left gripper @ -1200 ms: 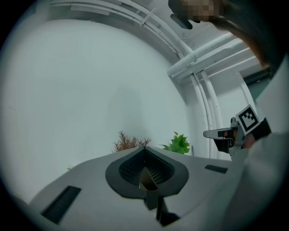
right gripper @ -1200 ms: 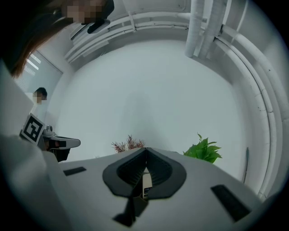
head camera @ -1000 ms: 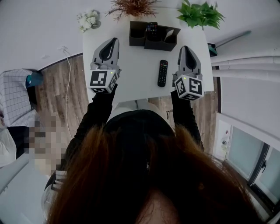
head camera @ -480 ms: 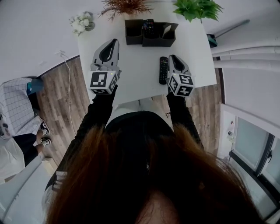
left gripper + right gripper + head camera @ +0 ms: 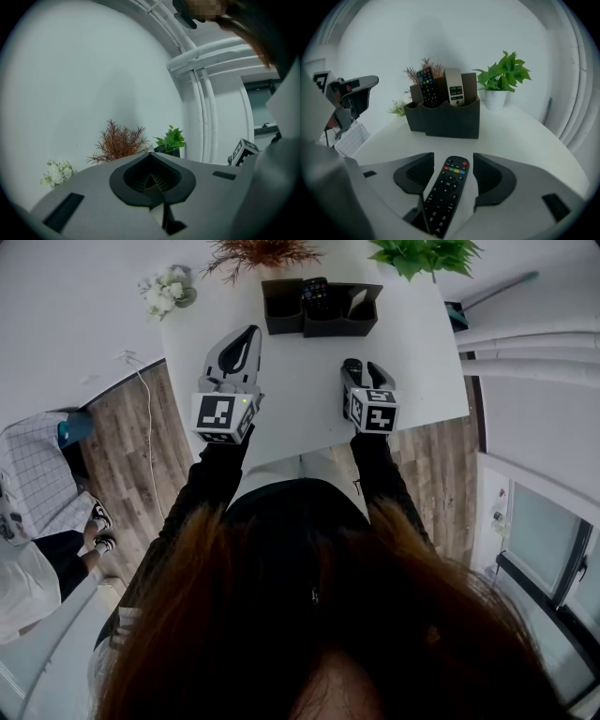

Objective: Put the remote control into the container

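A black remote control lies flat on the white table, and only its far end shows in the head view. My right gripper tilts down over it. Its jaws have just been opening and now stand open, one on each side of the remote, with the pads clear of it. The black container stands behind, at the table's far edge, and holds a black remote and a white one. My left gripper hovers level at the left, shut and empty.
A green potted plant stands right of the container. A red-brown plant and white flowers stand behind and to the left. The table's right edge is close to my right gripper. A person stands on the floor at the left.
My right gripper has come down and leftward onto the loose remote, tipped downward, and its jaws have opened around it. My left gripper has sunk slightly.
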Demonstrator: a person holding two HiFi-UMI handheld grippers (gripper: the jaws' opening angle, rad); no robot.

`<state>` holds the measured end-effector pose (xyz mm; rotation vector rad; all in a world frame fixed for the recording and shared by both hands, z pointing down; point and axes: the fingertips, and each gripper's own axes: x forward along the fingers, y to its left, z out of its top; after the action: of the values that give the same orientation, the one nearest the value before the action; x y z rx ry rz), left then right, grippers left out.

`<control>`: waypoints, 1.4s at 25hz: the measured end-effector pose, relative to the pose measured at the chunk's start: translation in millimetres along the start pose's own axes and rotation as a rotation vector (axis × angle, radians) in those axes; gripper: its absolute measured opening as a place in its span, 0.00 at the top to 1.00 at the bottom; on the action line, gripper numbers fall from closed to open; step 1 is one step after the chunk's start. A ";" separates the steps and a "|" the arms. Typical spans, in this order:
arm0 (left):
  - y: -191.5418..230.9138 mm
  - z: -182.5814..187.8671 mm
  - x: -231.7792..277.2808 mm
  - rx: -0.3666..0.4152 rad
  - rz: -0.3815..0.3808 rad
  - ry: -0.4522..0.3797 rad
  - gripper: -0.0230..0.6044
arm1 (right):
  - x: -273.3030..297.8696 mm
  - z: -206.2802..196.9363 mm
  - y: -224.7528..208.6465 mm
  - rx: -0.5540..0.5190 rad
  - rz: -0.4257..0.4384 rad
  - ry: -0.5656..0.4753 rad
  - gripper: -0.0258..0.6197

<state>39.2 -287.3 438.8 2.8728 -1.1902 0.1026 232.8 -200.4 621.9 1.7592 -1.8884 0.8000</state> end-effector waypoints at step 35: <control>34.0 2.2 -11.2 -0.034 0.122 -0.030 0.95 | -11.3 71.9 29.0 -0.106 0.182 -0.162 0.61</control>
<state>7.3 -303.6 435.9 2.7811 -1.3581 0.0425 210.1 -239.6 557.9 1.6492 -2.1801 0.6220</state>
